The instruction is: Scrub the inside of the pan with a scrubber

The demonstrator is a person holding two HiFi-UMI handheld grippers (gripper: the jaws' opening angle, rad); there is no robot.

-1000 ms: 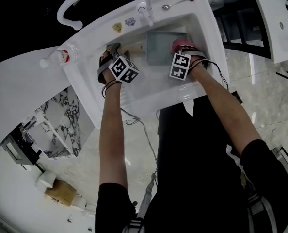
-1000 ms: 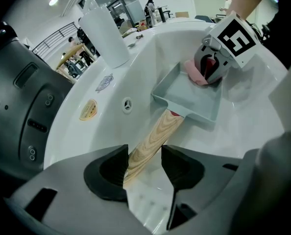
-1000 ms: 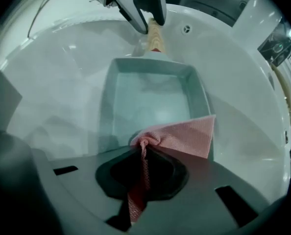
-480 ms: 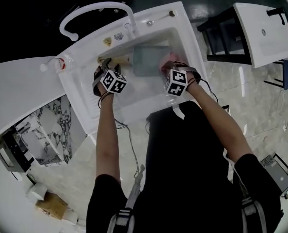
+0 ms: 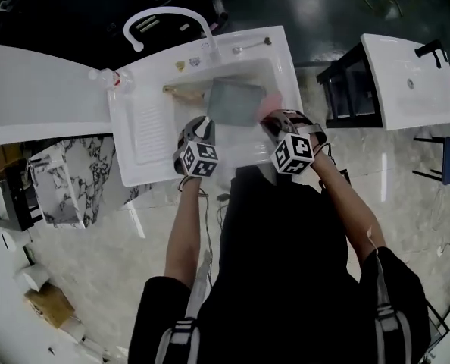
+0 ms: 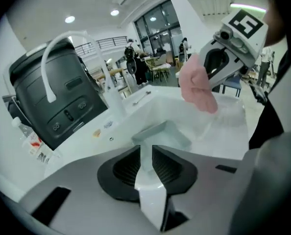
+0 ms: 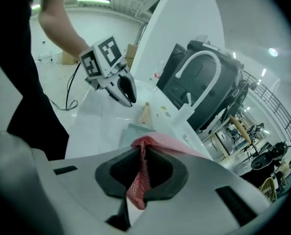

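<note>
The grey square pan (image 5: pixel 235 101) lies in the white sink (image 5: pixel 285 59), its wooden handle (image 5: pixel 181 92) pointing left. My left gripper (image 5: pixel 201 123) hovers over the sink's near edge, off the handle. Its jaws are closing to a narrow gap with nothing between them (image 6: pixel 146 149). My right gripper (image 5: pixel 275 117) is shut on a pink mesh scrubber (image 5: pixel 269 103), held above the pan's right edge. The right gripper view shows the mesh (image 7: pixel 139 179) pinched between the jaws, with the pan (image 7: pixel 134 131) and the left gripper (image 7: pixel 128 98) beyond. The left gripper view shows the scrubber (image 6: pixel 196 86) hanging from the right gripper.
A curved white faucet (image 5: pixel 170 15) arches over the sink's far side. A spoon (image 5: pixel 249 45) lies on the back ledge, and a water bottle (image 5: pixel 108 76) at the left corner. A ribbed drainboard (image 5: pixel 151 131) is left of the basin. A second white basin (image 5: pixel 405 82) on a black stand is at right.
Both grippers have drawn back toward the sink's near edge. The left gripper has come away from the pan handle and its jaws have narrowed. The right still holds the scrubber.
</note>
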